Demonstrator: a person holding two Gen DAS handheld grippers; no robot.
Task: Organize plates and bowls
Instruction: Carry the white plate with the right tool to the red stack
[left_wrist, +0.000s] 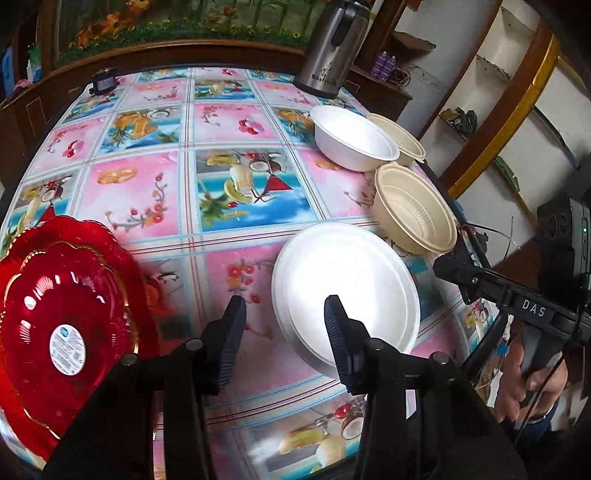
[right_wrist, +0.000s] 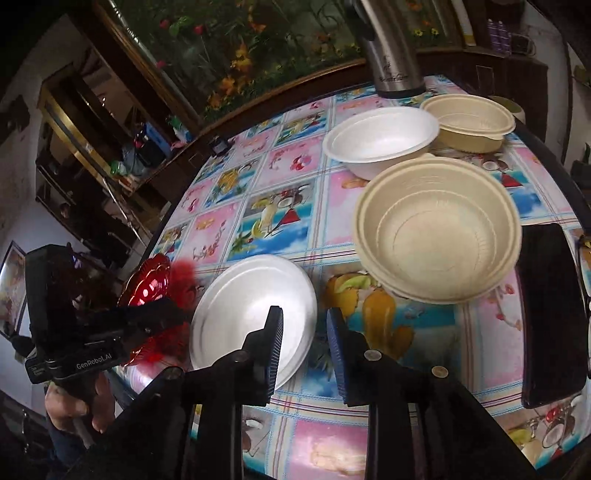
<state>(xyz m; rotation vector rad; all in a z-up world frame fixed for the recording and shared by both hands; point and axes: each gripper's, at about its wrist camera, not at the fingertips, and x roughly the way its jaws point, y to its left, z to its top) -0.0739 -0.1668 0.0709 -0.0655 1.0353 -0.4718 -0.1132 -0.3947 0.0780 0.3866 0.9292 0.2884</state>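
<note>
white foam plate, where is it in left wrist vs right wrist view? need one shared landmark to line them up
Left wrist: white foam plate lies lower centre-right, just beyond the open left hand-held gripper.
Right wrist: white foam plate lies lower centre-left, partly behind the right hand-held gripper.
Shared landmark: steel thermos at the table's far edge.

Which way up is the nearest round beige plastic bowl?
Upright and empty: the beige bowl shows its open mouth and bare ribbed floor, resting on the table.

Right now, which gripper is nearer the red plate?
Left. The left gripper hangs open just beside the red plate. The right gripper, also open, sits farther off, across the white plate from it.
</note>
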